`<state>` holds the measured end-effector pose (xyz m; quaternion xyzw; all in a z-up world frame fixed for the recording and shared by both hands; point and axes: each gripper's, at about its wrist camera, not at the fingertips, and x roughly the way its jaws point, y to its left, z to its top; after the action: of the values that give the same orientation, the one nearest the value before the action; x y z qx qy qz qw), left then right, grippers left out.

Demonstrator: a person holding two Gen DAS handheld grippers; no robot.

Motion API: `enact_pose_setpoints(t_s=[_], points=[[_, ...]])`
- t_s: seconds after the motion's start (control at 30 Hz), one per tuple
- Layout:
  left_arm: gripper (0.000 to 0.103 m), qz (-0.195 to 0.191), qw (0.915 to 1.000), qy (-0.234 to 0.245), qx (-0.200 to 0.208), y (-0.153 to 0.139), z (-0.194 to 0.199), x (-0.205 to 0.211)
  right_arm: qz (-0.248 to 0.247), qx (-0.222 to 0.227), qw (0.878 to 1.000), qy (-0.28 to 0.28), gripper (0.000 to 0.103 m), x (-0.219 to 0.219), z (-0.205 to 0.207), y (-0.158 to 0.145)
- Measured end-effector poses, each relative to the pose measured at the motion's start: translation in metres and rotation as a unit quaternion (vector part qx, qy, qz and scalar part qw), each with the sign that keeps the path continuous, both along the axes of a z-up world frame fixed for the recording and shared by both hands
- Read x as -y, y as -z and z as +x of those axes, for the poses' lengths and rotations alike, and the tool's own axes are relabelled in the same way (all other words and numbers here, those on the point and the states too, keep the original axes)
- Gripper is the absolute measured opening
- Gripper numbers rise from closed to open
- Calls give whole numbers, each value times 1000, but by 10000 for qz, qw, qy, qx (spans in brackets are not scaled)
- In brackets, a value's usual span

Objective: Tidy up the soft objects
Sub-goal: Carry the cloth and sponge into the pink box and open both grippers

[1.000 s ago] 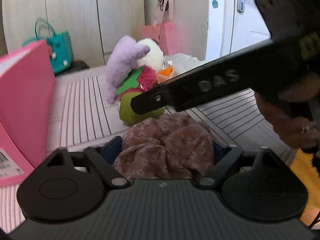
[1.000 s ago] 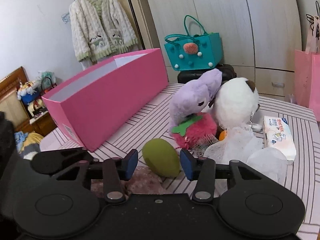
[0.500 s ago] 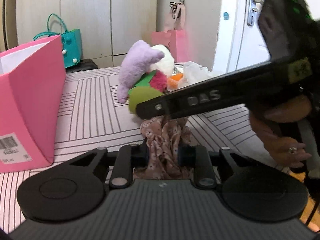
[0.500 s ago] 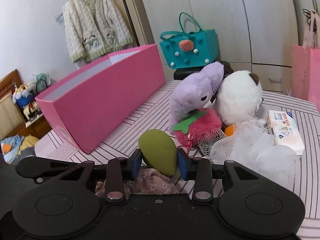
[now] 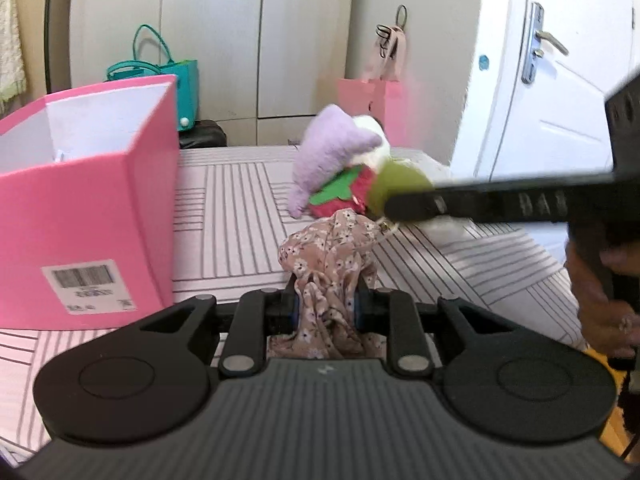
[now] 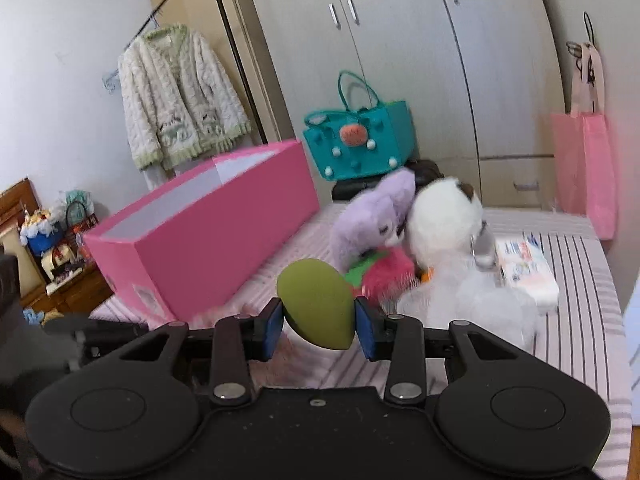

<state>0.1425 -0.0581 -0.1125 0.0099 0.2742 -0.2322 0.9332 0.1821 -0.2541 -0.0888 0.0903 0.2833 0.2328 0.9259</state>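
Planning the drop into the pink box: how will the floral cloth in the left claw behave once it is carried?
The floral cloth is bunched and creased between the left claw pads, so it is probably floppy and will sag. A lump stands above the pads and folds hang below, so loose ends may trail or snag on the pink box rim. It looks light.

Black left gripper (image 5: 325,307) with blue pads (image 5: 295,309), silver screws.

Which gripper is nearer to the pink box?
Left. The left gripper is right beside the pink box; the right gripper is farther off.
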Motion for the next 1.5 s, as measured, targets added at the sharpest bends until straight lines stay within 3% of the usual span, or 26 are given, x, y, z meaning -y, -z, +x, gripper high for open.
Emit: enact_pose_setpoints(t_s=[0.17, 0.53, 0.83, 1.1, 1.27, 1.5], points=[[22, -152, 9998, -23, -161, -6, 1, -11, 1, -375, 9993, -47, 44, -2, -19, 17], [22, -118, 9972, 128, -722, -8, -1, -18, 217, -688, 9974, -11, 44, -6, -40, 25], [22, -83, 9875, 241, -1554, -17, -11, -47, -145, -1126, 9930, -324, 44, -26, -47, 11], [22, 146, 9835, 4, -1803, -38, -17, -91, -233, -1462, 9830, -1087, 44, -60, -45, -9], [22, 127, 9817, -131, -1896, -53, -21, -123, 39, -1732, 9739, -1466, 44, -78, -37, -23], [22, 211, 9867, -170, -1603, -90, -28, -157, 123, -1664, 9675, -1901, 44, -98, -29, -52]])
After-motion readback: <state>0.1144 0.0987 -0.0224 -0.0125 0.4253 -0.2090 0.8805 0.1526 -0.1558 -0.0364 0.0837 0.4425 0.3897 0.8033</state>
